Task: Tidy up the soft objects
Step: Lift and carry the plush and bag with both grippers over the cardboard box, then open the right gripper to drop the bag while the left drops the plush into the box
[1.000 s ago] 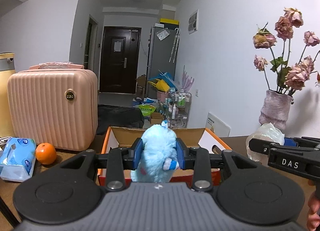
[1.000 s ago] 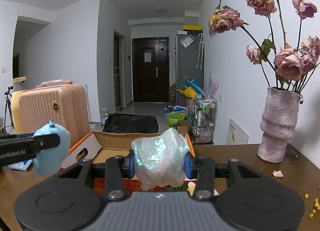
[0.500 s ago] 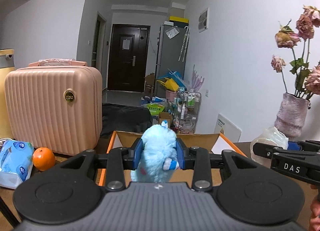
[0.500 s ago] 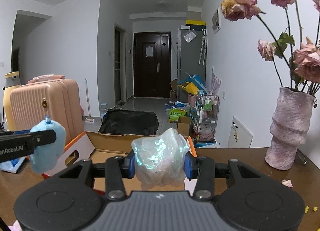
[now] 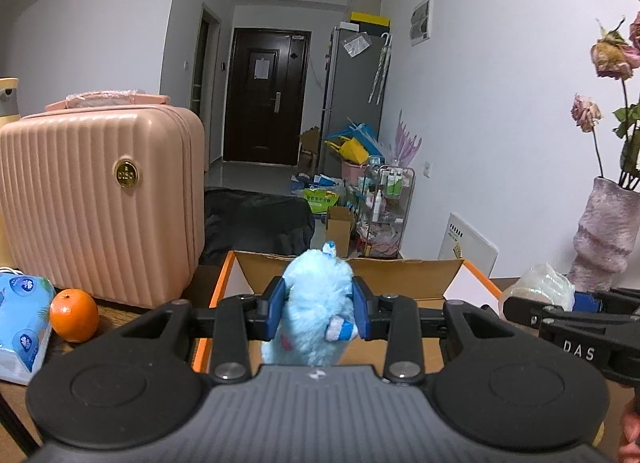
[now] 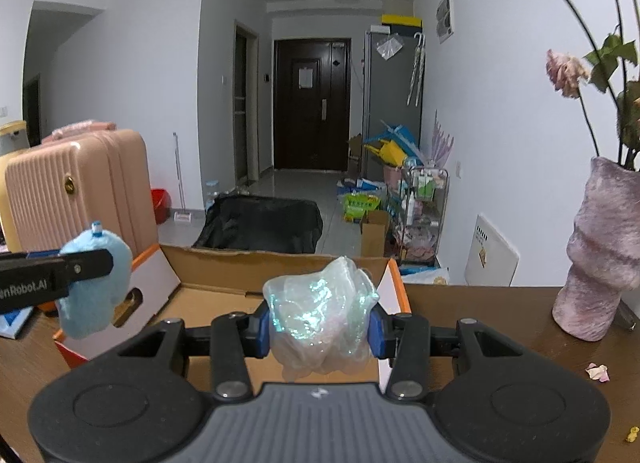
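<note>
We pinch the blue plush toy (image 5: 316,303) in the left claw (image 5: 318,313) and the iridescent bag (image 6: 322,317) in the right claw (image 6: 320,329), both at the open cardboard box (image 6: 224,295), ready for release inside.

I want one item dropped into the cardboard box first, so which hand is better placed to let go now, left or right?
Right, probably. Its tongs hold the shimmery plastic bundle in front of the box's open inside. The left tongs hold the blue plush nearer the box's left flap.
</note>
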`<state>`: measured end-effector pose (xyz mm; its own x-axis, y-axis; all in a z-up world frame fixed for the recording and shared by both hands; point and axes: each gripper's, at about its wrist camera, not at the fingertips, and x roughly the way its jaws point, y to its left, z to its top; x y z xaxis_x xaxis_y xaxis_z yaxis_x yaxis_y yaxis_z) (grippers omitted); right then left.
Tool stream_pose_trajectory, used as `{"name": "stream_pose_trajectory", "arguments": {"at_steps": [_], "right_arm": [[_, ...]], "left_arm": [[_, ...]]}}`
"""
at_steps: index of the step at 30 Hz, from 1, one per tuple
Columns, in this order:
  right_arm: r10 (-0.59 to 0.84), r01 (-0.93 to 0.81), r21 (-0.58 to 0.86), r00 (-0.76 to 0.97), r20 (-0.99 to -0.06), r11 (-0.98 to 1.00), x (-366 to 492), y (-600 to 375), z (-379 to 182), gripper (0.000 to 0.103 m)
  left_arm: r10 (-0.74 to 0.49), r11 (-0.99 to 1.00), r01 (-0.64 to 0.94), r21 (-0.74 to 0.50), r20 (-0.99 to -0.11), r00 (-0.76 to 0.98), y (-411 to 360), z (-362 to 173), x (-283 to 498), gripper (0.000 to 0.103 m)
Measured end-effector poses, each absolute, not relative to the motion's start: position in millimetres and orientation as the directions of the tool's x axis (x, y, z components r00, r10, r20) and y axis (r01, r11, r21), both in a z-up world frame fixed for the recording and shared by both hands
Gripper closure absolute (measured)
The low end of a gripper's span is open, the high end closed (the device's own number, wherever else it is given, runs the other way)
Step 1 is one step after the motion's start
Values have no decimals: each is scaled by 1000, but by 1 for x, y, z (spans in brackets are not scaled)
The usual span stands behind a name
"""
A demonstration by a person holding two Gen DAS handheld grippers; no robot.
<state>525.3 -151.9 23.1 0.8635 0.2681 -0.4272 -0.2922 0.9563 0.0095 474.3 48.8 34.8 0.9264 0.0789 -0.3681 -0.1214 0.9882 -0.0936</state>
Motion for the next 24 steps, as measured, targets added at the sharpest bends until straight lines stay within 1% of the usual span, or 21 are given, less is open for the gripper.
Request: {"name": "stream_pose_trajectory", "arguments": {"at_steps": [6, 7, 8, 9, 10, 11, 12, 14, 15, 19, 24], "right_arm": [[262, -293, 4, 851, -456, 956, 539, -147, 12, 59], [261, -293, 3, 848, -460, 956, 539, -146, 11, 56], [260, -294, 1, 845, -467, 956, 542, -146, 8, 47], [258, -292, 0, 843, -472, 956, 543, -145, 7, 39], [255, -290, 0, 841, -478, 957, 544, -145, 5, 26], [252, -288, -2, 842, -477, 958, 544, -145, 4, 20], [247, -283, -4, 845, -474, 959, 543, -145, 4, 17], [241, -274, -1, 848, -472, 962, 542, -146, 4, 2], [241, -270, 5, 849, -470, 963, 542, -148, 4, 0], [236, -257, 19, 850, -472, 966, 542, -151, 4, 0], [225, -247, 16, 853, -472, 969, 543, -152, 7, 0]], "left_arm": [[86, 988, -129, -88, -382, 920, 52, 29, 487, 66], [73, 989, -118, -93, -394, 916, 53, 28, 489, 60], [68, 987, -121, -105, -410, 909, 54, 27, 491, 38], [80, 984, -139, -111, -422, 903, 55, 26, 492, 27], [101, 982, -157, -103, -418, 903, 56, 25, 491, 15], [126, 980, -178, -89, -413, 902, 56, 25, 491, 5], [140, 978, -191, -84, -414, 899, 56, 25, 490, 0], [145, 975, -201, -92, -418, 897, 58, 25, 489, 0], [141, 975, -200, -97, -427, 893, 59, 25, 489, 0], [146, 973, -209, -96, -445, 884, 61, 24, 492, 0], [151, 973, -211, -89, -441, 885, 59, 25, 489, 0]]}}
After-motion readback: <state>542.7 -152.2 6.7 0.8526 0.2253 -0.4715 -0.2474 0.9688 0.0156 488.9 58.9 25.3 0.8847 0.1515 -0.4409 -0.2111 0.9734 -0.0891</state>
